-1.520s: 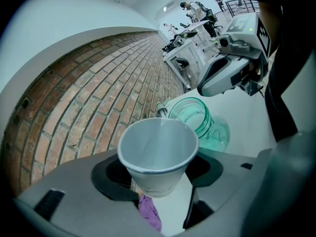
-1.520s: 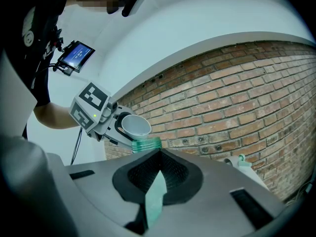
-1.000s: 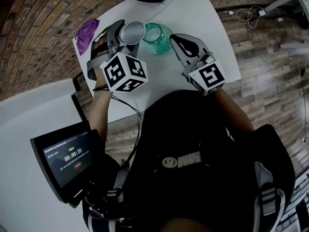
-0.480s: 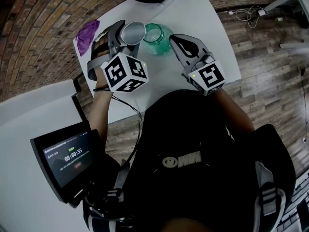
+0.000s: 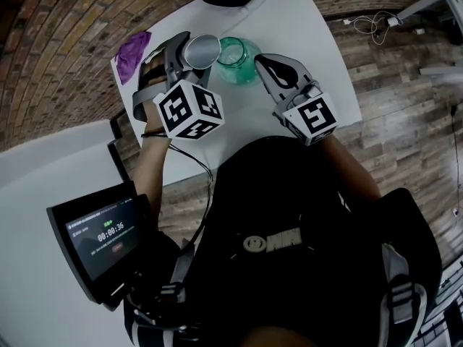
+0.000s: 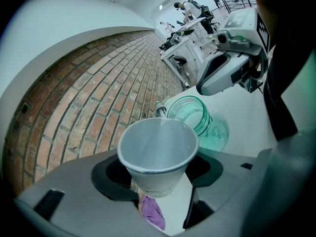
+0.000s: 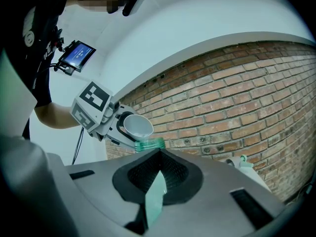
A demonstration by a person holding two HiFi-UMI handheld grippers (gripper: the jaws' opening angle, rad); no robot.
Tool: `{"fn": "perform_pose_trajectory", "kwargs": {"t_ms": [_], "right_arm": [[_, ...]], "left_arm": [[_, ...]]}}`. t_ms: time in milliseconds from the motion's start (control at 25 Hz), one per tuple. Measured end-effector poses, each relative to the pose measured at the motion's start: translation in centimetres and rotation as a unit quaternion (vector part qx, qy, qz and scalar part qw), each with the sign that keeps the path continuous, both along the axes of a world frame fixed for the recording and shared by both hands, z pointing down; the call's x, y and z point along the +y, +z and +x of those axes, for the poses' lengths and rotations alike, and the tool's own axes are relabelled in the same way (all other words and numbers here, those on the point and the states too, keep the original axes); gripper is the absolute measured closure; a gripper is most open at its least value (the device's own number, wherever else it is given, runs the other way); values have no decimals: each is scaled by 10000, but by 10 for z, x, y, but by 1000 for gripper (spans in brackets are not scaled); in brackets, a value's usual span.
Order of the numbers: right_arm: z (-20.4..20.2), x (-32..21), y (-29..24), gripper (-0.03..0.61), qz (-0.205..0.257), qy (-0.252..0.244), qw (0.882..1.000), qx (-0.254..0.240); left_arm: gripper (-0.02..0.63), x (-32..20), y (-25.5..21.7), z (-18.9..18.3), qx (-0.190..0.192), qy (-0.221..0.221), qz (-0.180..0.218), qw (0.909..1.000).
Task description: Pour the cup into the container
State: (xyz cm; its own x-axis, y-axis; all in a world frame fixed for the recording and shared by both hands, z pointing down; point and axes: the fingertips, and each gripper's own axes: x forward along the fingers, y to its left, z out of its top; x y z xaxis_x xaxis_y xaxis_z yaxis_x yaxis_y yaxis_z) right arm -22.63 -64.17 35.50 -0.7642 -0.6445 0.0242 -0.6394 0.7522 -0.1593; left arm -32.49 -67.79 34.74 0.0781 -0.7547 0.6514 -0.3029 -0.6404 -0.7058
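The cup [image 5: 201, 49] is white paper and hangs above the table's [image 5: 304, 35] left part, its rim just beside the jar's [image 5: 237, 58] mouth. It is pinched in the left gripper [image 6: 160, 176], whose jaws stand about half spread and press its lower wall from both sides. The cup's long axis leans off upright. Its base is down between the jaws, and its open mouth tips toward 3 o'clock in the head view, at the jar.

The green glass jar stands upright on the table at the cup's 3 o'clock. The right gripper [image 5: 266, 62] lies level at the jar's 4 o'clock with its jaws pressed together. Its tips are right by the jar's side, though I cannot tell whether they touch it.

A purple cloth [image 5: 132, 49] lies at the cup's 9 o'clock.
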Motion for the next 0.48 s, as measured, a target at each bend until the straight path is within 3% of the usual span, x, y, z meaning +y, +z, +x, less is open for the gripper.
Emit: {"fn": "perform_pose_trajectory", "kwargs": {"t_ms": [480], "right_arm": [[-2,0,0,578,-17,-30,10000,-13]], "left_arm": [[311,-1,1,1,-47,-6,-1,10000]]}}
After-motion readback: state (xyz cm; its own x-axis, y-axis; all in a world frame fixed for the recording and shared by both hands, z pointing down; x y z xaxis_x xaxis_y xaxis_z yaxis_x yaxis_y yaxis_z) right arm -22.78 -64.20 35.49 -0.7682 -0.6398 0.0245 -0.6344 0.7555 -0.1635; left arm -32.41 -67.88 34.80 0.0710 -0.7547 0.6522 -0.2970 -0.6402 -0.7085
